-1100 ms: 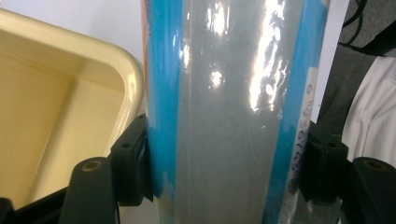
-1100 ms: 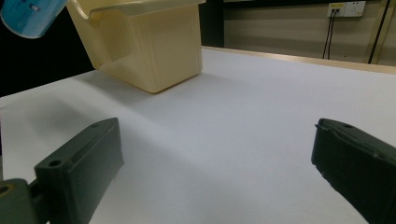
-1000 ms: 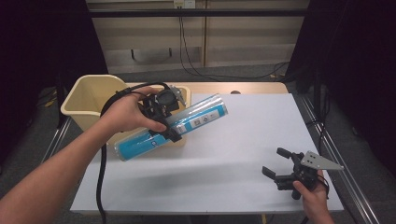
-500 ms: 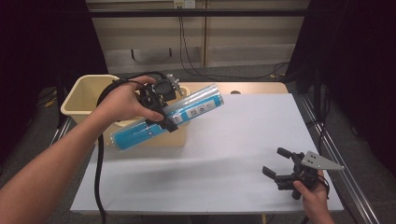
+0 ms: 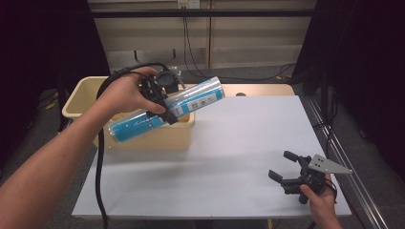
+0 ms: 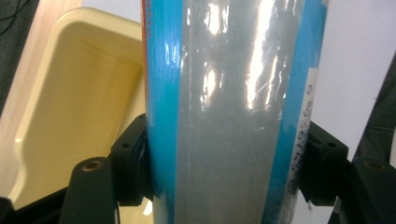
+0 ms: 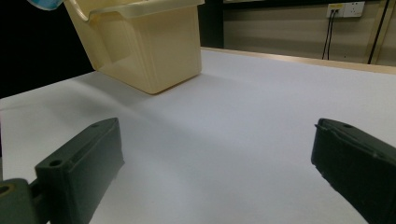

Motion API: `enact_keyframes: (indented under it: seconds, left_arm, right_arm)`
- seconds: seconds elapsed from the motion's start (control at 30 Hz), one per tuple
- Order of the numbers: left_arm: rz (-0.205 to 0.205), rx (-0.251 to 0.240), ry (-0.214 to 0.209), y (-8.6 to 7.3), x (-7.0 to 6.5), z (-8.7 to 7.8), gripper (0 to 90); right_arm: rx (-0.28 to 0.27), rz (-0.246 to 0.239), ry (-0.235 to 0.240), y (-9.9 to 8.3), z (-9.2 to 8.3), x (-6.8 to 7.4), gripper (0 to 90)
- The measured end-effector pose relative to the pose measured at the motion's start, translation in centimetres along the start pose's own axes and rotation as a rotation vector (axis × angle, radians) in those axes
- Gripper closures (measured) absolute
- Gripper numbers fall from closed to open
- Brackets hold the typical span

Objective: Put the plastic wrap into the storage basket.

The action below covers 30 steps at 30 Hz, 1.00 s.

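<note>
Looking along the right gripper [image 7: 215, 172], we saw its two black jaws standing wide apart with nothing between them, low over the white table top [image 7: 224, 126]. Beyond them, toward the upper left, a pale yellow bin [image 7: 144, 44] stood on that surface, its near corner turned our way. A bit of blue [image 7: 44, 3] showed at the top left edge, above the bin's rim. A wall socket [image 7: 346, 8] sat far right.

Tube [image 5: 167, 107] above bin [image 5: 81, 93] at table's [image 5: 239, 143] far-left corner.
</note>
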<state>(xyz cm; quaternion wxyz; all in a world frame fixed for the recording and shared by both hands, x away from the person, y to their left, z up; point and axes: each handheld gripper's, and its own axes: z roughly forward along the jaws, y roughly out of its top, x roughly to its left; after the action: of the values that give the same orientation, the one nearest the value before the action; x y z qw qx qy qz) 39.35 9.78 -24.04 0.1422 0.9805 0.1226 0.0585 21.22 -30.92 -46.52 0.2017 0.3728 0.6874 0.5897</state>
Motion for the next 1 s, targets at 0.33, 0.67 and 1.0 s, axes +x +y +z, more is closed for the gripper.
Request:
enact_keyframes:
  seconds: [0.33,0.67,1.0]
  left_arm:
    - [0.027,0.041,0.060,0.5,1.2,-0.2,32.3]
    - [0.053,0.039,0.077,1.3,2.3,-0.3,32.3]
    - [0.071,0.048,0.096,2.0,3.2,0.3,32.3]
  right_arm:
    - [0.000,0.003,0.001,0.0,0.0,0.0,1.8]
    - [0.000,0.008,0.001,-0.1,-0.1,-0.1,1.9]
    - [-0.005,0.003,0.000,0.0,-0.1,-0.2,1.9]
